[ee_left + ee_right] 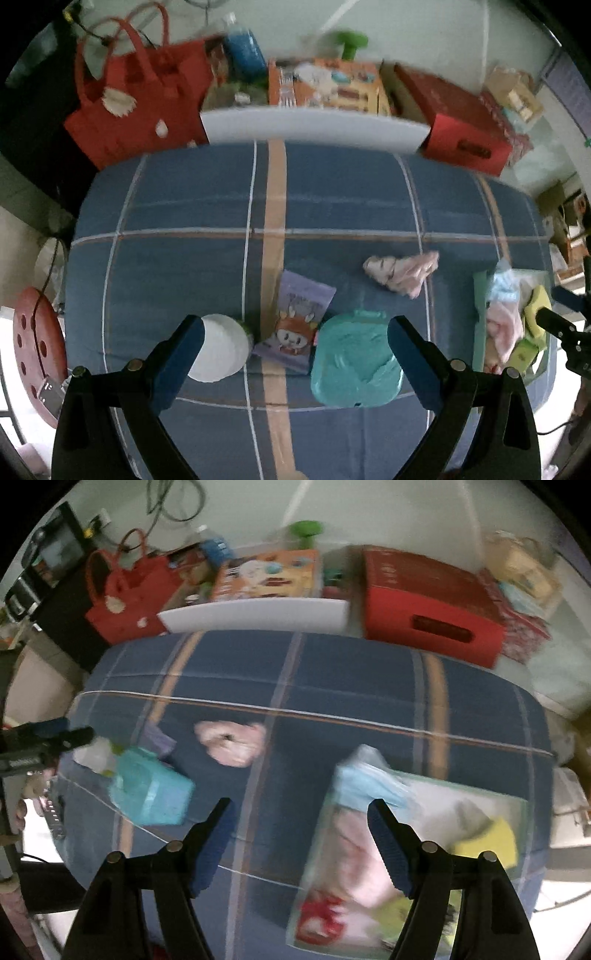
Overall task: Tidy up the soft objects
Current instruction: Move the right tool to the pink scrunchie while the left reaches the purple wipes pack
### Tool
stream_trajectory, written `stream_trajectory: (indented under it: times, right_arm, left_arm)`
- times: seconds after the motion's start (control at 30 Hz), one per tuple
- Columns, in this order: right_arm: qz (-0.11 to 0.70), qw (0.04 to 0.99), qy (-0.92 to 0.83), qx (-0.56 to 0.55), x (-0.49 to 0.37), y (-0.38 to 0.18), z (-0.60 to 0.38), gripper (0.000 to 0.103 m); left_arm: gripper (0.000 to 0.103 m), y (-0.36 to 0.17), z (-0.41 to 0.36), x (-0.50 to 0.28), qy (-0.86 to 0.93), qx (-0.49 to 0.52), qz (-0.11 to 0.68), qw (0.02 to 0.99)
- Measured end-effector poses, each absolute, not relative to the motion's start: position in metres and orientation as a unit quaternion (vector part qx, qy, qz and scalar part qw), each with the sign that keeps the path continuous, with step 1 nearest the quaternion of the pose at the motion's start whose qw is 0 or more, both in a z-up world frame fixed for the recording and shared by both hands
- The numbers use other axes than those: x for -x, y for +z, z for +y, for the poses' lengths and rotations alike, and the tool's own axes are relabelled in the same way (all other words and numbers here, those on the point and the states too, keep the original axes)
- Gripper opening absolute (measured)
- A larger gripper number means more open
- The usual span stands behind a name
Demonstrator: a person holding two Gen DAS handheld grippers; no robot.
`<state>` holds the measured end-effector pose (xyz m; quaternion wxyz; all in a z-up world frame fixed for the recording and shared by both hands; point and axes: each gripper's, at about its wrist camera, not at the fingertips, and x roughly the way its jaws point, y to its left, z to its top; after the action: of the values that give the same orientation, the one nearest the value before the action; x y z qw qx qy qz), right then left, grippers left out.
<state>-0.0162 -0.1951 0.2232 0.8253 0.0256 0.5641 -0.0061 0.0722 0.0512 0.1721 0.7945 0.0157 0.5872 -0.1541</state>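
Note:
On the blue plaid cushion [332,192], my left gripper [295,332] hangs open over three things: a white round pad [218,350], a purple cartoon packet [299,325] and a teal soft pack [354,365]. None of them is touched. A crumpled pink cloth [402,271] lies farther back to the right. At the right edge a pale green tray [479,314] holds pink and blue cloths and a yellow sponge [535,310]. My right gripper [299,812] is open and empty at the tray's [480,788] left side. The pink cloth [232,742] and the teal pack [151,794] lie to its left, blurred.
Behind the cushion stand a red tote bag [136,107], a white board [314,125], an orange printed box [325,85] and a red carton [461,125]. A red perforated stool [33,350] is at the left. The cushion falls away at its edges.

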Motion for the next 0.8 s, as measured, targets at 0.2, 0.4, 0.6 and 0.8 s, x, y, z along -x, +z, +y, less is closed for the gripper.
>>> stream_trajectory:
  times: [0.2, 0.4, 0.6, 0.8]
  right_arm:
    - [0.597, 0.801, 0.02, -0.041, -0.028, 0.191, -0.157, 0.077]
    - [0.624, 0.78, 0.018, -0.042, -0.063, 0.149, -0.141, 0.077]
    - [0.643, 0.765, 0.012, -0.037, -0.085, 0.114, -0.135, 0.077]
    - [0.645, 0.764, 0.007, -0.021, -0.097, 0.096, -0.127, 0.077]
  left_arm:
    - [0.099, 0.141, 0.043, -0.099, -0.151, -0.008, 0.643, 0.751]
    - [0.099, 0.116, 0.029, -0.12, -0.149, -0.013, 0.669, 0.728]
    - [0.099, 0.099, 0.024, -0.134, -0.141, -0.02, 0.682, 0.717]
    - [0.099, 0.08, 0.025, -0.145, -0.131, -0.011, 0.696, 0.706]
